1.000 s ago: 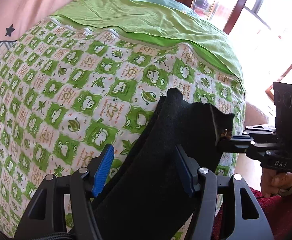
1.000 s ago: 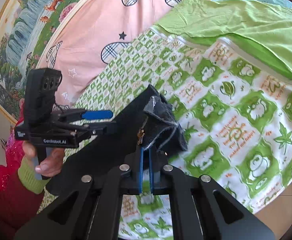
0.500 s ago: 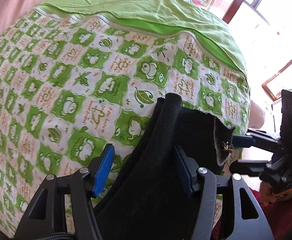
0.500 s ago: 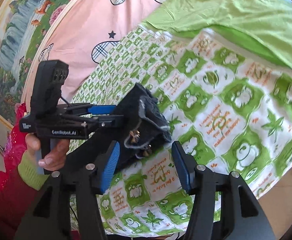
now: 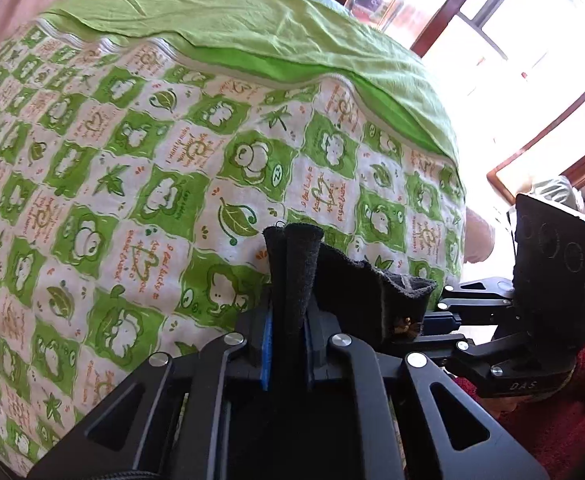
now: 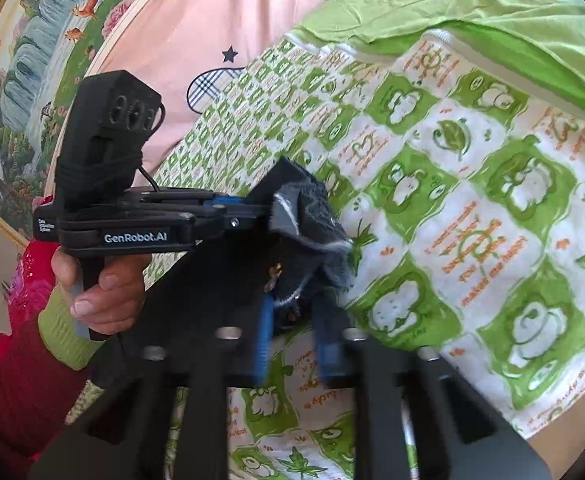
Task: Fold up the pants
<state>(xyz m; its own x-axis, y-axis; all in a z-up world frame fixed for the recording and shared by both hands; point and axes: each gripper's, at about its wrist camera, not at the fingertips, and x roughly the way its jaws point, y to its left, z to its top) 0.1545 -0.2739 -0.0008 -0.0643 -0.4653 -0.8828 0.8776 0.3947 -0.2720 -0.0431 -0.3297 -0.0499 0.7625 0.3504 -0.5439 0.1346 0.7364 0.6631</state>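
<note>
Black pants point(image 5: 332, 272) hang between my two grippers above a green frog-print bedspread point(image 5: 132, 184). My left gripper point(image 5: 290, 320) is shut on a folded edge of the pants, which stands up between the blue pads. In the right wrist view the pants point(image 6: 304, 216) show a waistband corner with a metal button. My right gripper point(image 6: 290, 320) has its jaws partly closed around that corner, blurred by motion. The left gripper also shows in the right wrist view point(image 6: 248, 208), held in a hand, and the right gripper shows in the left wrist view point(image 5: 432, 320).
A plain green sheet point(image 5: 252, 28) covers the far end of the bed. A pink pillow with plaid hearts point(image 6: 212, 32) lies at the head. A bright window point(image 5: 532, 40) stands to the right. The bed edge point(image 5: 464, 216) drops off near the right gripper.
My left gripper has shut on the pants edge; it was open before. My right gripper opened half a second ago and is now closing again on the waistband corner.
</note>
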